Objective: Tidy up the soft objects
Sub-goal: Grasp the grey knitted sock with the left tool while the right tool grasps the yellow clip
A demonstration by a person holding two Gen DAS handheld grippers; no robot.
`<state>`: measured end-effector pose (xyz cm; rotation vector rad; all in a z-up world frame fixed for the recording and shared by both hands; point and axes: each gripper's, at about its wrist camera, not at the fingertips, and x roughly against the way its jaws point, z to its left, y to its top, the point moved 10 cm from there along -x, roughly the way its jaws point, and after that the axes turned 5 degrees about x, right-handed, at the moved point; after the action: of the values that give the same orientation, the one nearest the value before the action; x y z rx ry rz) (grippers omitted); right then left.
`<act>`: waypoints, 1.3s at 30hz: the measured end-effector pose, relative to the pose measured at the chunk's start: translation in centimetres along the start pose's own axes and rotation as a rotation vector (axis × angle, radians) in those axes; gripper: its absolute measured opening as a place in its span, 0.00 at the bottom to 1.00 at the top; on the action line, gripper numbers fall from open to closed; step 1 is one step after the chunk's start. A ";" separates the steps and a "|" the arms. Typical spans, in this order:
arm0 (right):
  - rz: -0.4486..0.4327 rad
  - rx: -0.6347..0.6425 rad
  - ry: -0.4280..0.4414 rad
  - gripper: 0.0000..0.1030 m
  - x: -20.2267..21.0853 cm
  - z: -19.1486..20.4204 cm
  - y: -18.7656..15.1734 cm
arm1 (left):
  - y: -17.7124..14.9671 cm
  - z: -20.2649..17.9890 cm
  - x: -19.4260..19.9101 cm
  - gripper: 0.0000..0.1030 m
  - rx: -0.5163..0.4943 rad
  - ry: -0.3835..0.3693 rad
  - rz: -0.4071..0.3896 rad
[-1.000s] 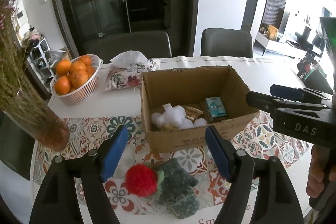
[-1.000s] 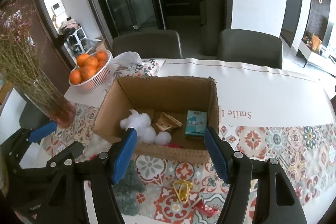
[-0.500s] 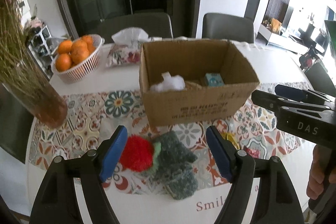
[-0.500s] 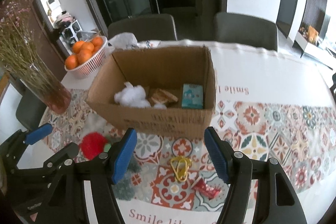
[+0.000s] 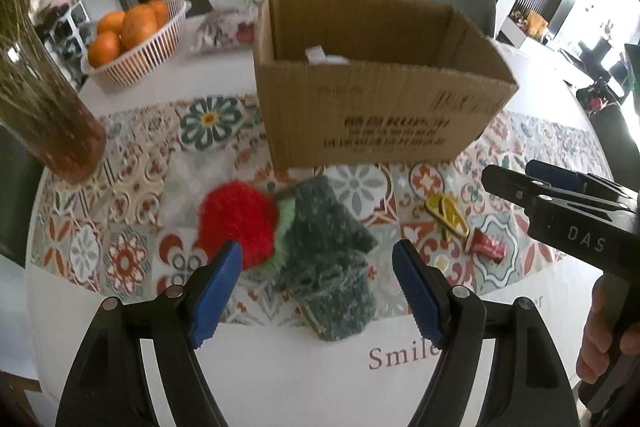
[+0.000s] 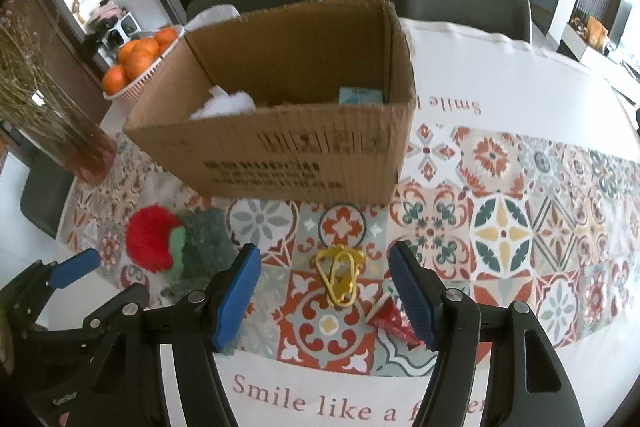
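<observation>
An open cardboard box [image 5: 376, 119] stands mid-table and holds white fluffy stuff [image 6: 226, 105] and a small teal carton [image 6: 358, 95]. In front of it lie a red fluffy ball [image 5: 238, 219] and a dark green knitted cloth [image 5: 328, 259]; both also show in the right wrist view, the ball [image 6: 150, 237] and the cloth [image 6: 204, 239]. My left gripper [image 5: 318, 293] is open and empty, just above the green cloth. My right gripper [image 6: 324, 293] is open and empty over a yellow clip [image 6: 338, 277], with a red wrapper [image 6: 394, 321] by its right finger.
A basket of oranges [image 5: 134, 39] and a tissue pack [image 5: 230, 23] sit at the back left. A glass vase [image 5: 52, 123] of dried stems stands at the left. The patterned tablecloth [image 6: 520, 211] covers the round table. Chairs stand behind it.
Both grippers have drawn back from above the box and dropped lower toward the table's near side. The soft items and the clip now lie between the fingers' line of view.
</observation>
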<state>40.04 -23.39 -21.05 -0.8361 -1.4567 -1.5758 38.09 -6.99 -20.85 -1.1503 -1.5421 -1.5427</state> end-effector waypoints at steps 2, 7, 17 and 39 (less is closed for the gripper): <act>0.017 -0.007 -0.003 0.66 -0.7 -0.2 -0.6 | -0.7 0.1 -0.7 0.75 0.010 -0.001 0.025; 0.056 -0.015 -0.007 0.66 -2.1 -0.6 -1.9 | -2.3 0.1 -2.5 0.75 0.023 -0.016 0.084; 0.122 -0.016 -0.009 0.66 -4.9 -1.1 -4.3 | -5.4 0.0 -5.6 0.75 0.049 -0.048 0.185; 0.187 -0.072 0.031 0.65 -10.0 -1.7 -4.3 | -6.4 -0.4 -11.6 0.73 0.149 -0.094 0.314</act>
<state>40.75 -23.86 -32.00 -0.9572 -1.2675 -1.5008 36.74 -8.29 -33.97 -1.3218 -1.4291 -1.1635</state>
